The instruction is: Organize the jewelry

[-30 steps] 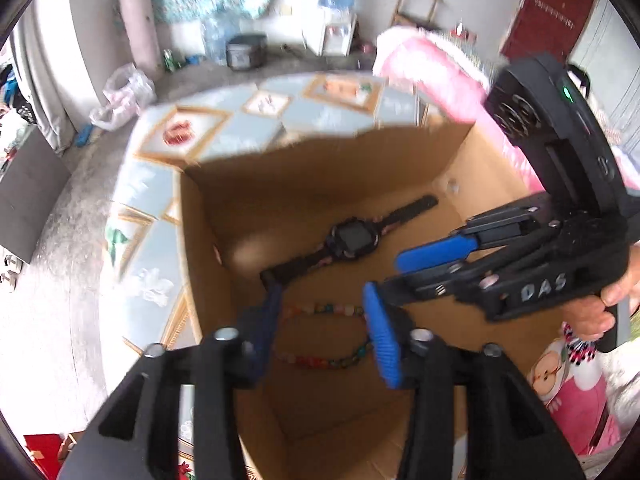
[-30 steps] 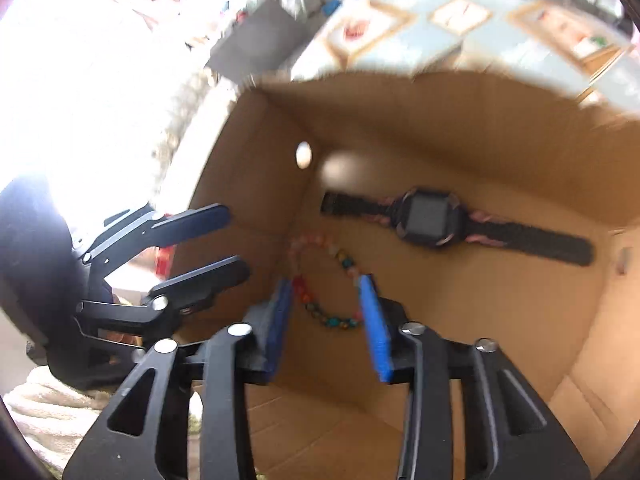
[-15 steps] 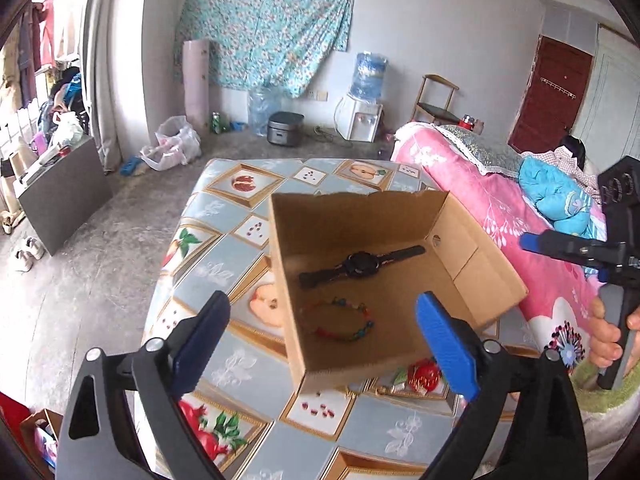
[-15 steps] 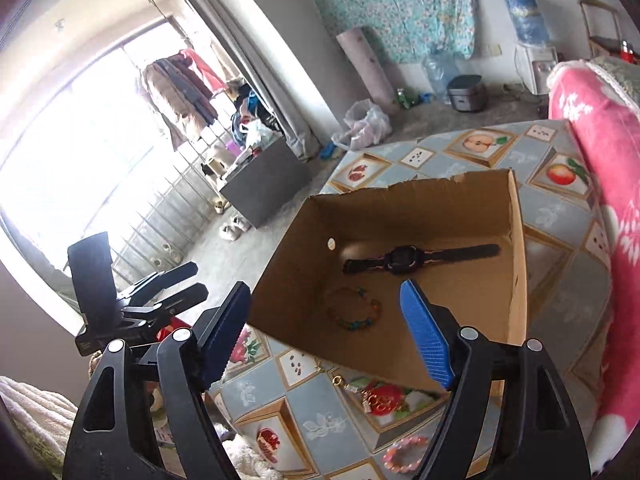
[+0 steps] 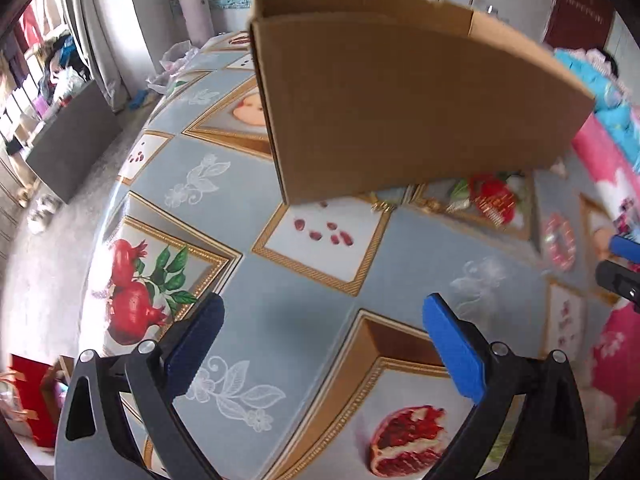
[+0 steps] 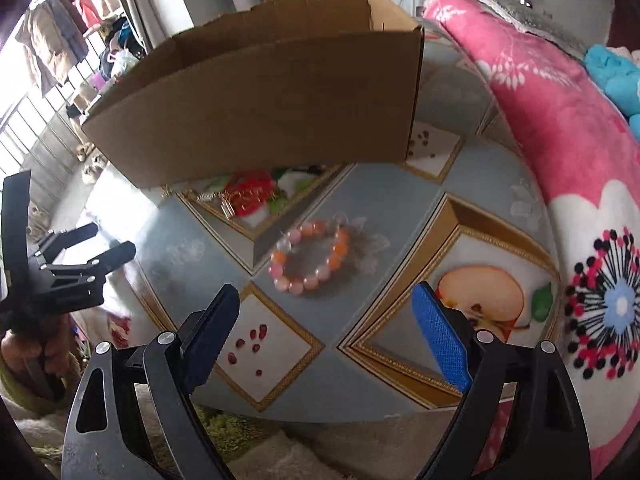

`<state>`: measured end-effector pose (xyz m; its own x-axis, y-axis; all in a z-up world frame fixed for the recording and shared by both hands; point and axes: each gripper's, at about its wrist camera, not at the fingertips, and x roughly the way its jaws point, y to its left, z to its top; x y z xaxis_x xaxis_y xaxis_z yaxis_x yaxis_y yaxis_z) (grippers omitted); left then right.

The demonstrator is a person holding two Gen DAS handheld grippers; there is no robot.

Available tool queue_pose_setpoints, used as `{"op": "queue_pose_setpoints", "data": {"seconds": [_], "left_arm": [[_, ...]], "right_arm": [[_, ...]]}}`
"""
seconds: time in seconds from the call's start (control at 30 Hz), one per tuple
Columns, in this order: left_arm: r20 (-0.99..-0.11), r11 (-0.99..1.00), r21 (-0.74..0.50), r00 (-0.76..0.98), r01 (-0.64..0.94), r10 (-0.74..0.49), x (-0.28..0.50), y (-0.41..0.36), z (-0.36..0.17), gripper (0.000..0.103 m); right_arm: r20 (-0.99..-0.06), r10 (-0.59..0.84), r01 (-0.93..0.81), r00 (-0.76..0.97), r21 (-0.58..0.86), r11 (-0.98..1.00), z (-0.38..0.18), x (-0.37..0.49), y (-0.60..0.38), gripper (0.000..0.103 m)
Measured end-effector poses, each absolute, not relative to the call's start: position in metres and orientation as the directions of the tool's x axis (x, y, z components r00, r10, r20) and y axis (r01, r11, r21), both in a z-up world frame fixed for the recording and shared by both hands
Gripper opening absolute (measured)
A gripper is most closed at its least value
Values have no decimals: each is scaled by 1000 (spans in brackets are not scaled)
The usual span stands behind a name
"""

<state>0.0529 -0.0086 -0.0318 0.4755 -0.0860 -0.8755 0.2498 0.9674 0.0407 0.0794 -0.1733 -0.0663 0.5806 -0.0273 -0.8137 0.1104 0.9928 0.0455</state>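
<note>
Two grippers hang over a table (image 5: pixel 304 320) covered in a blue-grey cloth printed with gold-framed fruit pictures. The left gripper (image 5: pixel 320 344) has its blue pads spread wide with nothing between them, only bare cloth beneath. The right gripper (image 6: pixel 326 330) is opening at this moment, its pads wide apart and empty; a pink-and-orange bead bracelet (image 6: pixel 310 256) lies on the cloth just ahead of its fingertips, untouched, near the table's front edge.

A cardboard box (image 6: pixel 260 112) stands in the middle of the table, its tall near wall facing both cameras and blocking the view inside; what it holds cannot be told from here. Against the foot of that wall, partly tucked under its shadow, lies a red and gold ornament (image 6: pixel 248 196) with a small gold chain beside it. In the left wrist view the same red piece (image 5: pixel 494 200) shows at the box's right corner, and the bead bracelet (image 5: pixel 560 242) appears blurred near the table's right edge.

A pink flowered blanket (image 6: pixel 560 160) bulks along the table's right side, touching its edge, with a turquoise cloth (image 6: pixel 616 76) piled behind it. Beyond the far edge stand a rolled mat (image 5: pixel 192 0), a patterned hanging on the wall and a water bottle. On the left of the room, clothes hang on a rack (image 6: pixel 60 40) by a bright window. A person's hand (image 6: pixel 24 356) grips the left tool's handle at the lower left of the right wrist view.
</note>
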Motion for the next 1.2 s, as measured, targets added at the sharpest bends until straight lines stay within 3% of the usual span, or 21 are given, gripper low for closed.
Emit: {"op": "queue_pose_setpoints", "data": {"seconds": [0.17,0.37,0.63,1.2], "left_arm": [[-882,969,26,462,244,-92,55,-10,-42,98],[-867,971,17,488,237,-104,53,-6,-44,99],[-862,990,15,503,143,-59,59,-9,-43,99],[-880,992,17,473,129,-47,75,-20,-42,99]], "right_arm": [[-843,-73,136,532,0,991,-88,88,-176,85],[-833,-105,129,543,-41,991,-91,96,-173,95],[-817,-112,71,566,-87,994,-95,96,-171,95],[-772,-129,102,623,-83,991,-93,87,-159,95]]}}
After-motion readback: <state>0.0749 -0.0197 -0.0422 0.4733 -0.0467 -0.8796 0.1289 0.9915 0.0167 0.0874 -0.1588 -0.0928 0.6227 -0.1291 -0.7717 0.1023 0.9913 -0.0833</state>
